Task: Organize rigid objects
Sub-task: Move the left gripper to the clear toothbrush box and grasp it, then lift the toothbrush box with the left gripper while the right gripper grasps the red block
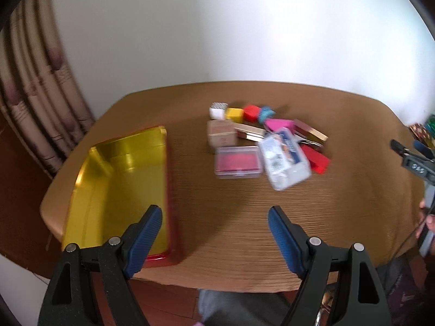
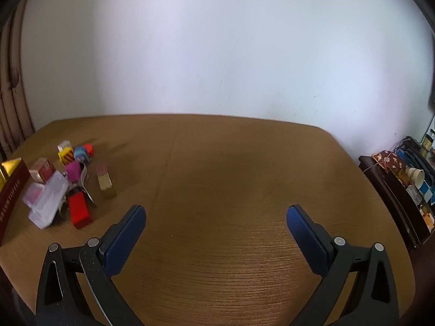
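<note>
Rigid objects are heaped right of the gold tray; neighbours could be scattered if grabbed carelessly. Left gripper and right gripper are held wide, empty.

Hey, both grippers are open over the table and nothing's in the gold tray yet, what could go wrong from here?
1. The pile is tightly packed: the clear box leans on the red block, so lifting one piece may drag or topple its neighbours.
2. The gold tray lies near the table's left edge; a nudge from the left gripper might push it off.
3. The right gripper points at bare table, away from the pile.
</note>
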Action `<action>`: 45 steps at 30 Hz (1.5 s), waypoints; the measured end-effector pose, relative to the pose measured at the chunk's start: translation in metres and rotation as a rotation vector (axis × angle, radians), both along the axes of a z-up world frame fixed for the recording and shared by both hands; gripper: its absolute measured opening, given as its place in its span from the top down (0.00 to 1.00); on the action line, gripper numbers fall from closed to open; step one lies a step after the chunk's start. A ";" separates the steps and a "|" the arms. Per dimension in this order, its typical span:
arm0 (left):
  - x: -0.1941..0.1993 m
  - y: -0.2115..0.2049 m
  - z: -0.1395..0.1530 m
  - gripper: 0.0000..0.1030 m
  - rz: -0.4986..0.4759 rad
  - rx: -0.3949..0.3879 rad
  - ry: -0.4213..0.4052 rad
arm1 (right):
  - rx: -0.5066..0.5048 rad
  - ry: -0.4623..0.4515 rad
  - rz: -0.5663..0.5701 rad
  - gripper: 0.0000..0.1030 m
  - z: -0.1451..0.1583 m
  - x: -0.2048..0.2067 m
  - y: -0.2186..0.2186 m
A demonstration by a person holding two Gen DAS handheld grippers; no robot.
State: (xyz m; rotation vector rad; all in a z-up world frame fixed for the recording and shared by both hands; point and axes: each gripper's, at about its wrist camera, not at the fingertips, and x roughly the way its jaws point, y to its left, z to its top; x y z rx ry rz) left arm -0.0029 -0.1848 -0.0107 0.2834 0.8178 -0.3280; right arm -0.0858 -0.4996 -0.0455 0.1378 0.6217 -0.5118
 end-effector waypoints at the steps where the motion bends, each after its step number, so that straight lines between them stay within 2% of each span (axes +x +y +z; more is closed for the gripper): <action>1: 0.002 -0.009 -0.002 0.20 -0.013 0.002 0.011 | 0.001 0.005 0.003 0.00 -0.002 0.001 0.000; 5: 0.015 -0.035 -0.011 0.20 -0.043 0.005 0.072 | 0.029 0.016 0.024 0.00 -0.012 0.007 -0.007; 9: 0.038 -0.053 -0.022 0.20 -0.032 -0.036 0.183 | 0.055 0.008 0.038 0.00 -0.015 0.007 -0.014; 14: 0.073 -0.068 -0.031 0.20 -0.034 -0.173 0.341 | 0.106 -0.016 0.049 0.00 -0.017 0.004 -0.023; 20: 0.099 -0.086 -0.047 0.20 -0.024 -0.218 0.453 | 0.125 -0.029 0.071 0.00 -0.019 0.003 -0.023; 24: 0.113 -0.085 -0.060 0.20 0.001 -0.290 0.540 | 0.128 -0.035 0.082 0.00 -0.021 0.005 -0.020; 36: 0.131 -0.089 -0.074 0.21 0.064 -0.344 0.614 | 0.149 -0.049 0.094 0.00 -0.026 0.006 -0.019; 37: 0.132 -0.089 -0.076 0.24 0.072 -0.342 0.612 | 0.151 -0.050 0.094 0.00 -0.027 0.006 -0.019; 38: 0.130 -0.089 -0.079 0.40 0.078 -0.341 0.607 | 0.152 -0.051 0.094 0.00 -0.027 0.006 -0.019; 45: 0.125 -0.069 -0.084 0.42 0.111 -0.424 0.600 | 0.157 -0.053 0.095 0.00 -0.029 0.006 -0.020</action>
